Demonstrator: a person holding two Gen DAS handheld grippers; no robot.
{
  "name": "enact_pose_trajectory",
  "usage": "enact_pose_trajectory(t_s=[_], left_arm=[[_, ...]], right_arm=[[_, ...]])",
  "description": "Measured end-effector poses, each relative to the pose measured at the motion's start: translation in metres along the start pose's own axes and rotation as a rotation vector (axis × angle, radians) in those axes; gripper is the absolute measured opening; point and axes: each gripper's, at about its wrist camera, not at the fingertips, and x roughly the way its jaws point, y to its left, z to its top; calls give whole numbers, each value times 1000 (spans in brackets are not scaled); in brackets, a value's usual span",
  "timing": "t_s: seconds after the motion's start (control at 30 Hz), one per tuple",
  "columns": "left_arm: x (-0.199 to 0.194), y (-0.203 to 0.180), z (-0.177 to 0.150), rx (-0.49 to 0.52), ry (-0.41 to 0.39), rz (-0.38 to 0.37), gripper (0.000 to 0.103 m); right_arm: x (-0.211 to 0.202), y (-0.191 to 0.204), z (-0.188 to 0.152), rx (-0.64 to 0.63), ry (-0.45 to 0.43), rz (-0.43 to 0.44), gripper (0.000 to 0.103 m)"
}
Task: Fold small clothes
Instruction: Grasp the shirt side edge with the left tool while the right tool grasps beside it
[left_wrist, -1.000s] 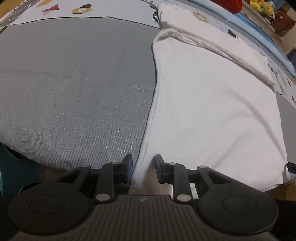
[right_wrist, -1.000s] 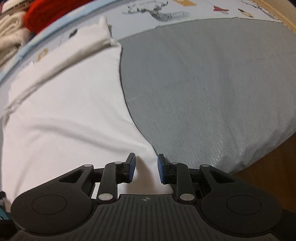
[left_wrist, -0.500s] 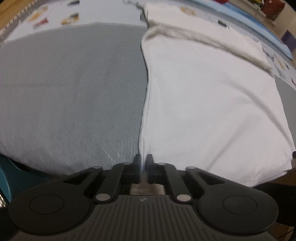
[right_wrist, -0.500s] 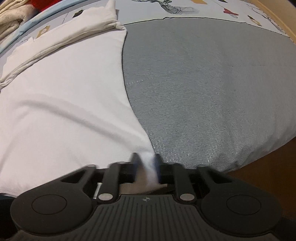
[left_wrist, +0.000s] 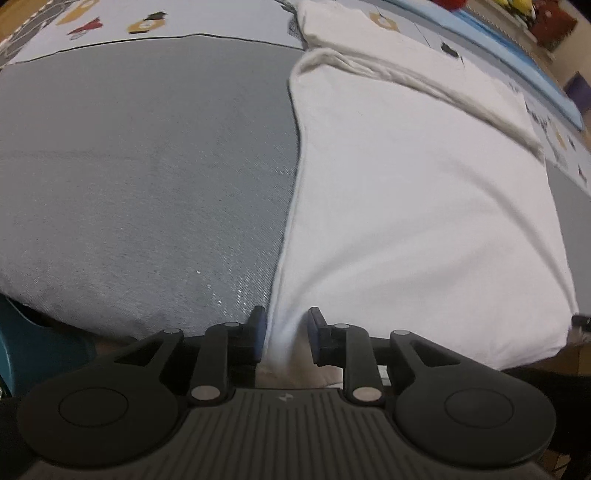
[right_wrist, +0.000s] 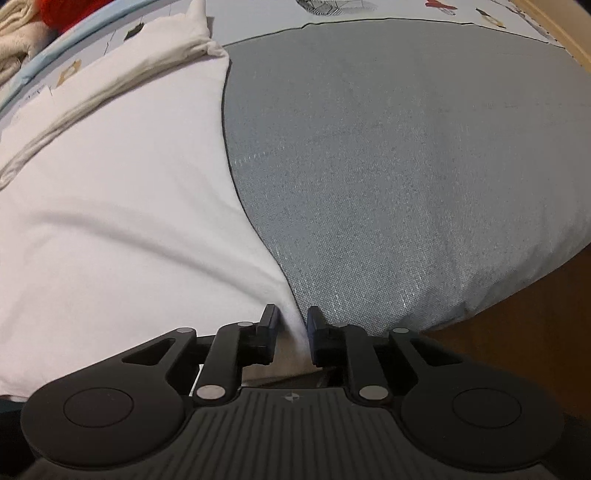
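A white garment (left_wrist: 424, 206) lies flat on a grey cushion (left_wrist: 147, 177), with a folded band across its far end. My left gripper (left_wrist: 284, 336) is open, and the garment's near left corner lies between its fingers. In the right wrist view the same garment (right_wrist: 122, 206) fills the left half. My right gripper (right_wrist: 291, 332) is open, and the garment's near right corner lies between its fingers.
The grey cushion (right_wrist: 388, 166) lies on a pale printed sheet (left_wrist: 122, 22). Its front edge drops to a brown floor (right_wrist: 535, 332). A teal object (left_wrist: 40, 354) sits at the near left. Red and cream items (right_wrist: 33, 18) lie at the far left.
Both grippers were open a second ago, shut on the garment's near corners half a second ago, and are now open again. The garment lies much as before.
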Motion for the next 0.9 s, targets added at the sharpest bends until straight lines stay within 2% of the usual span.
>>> enact_pose_trajectory(t_s=[0.13,0.17,0.2,0.23,0.33,0.43,0.5,0.9], left_arm=[[6,-10,0,56,-6,31,25],[6,-10,-2,60,-13,32,13],[4,-11,-2,62,-26,34,6],[1,-11,-2,64,-45,34,6],[-7,-10,-3,64,-74,26,6],[1,-7,-3,49,-27,12,8],[6,-9,-3,49,2,10,14],[7,-11,-4,64,1,13,15]], right_arm=[[-1,5,0,-41,-6,-14,18],[-2,6,-1,-49,-9,-11,16],[-2,6,1,-47,-13,1,11],[-5,4,2,-31,-24,23,5],[-14,0,0,0,-51,59,5],[-6,-2,0,5,-9,33,7],[-2,0,0,-14,5,22,12],[-5,7,-1,-71,-4,21,12]])
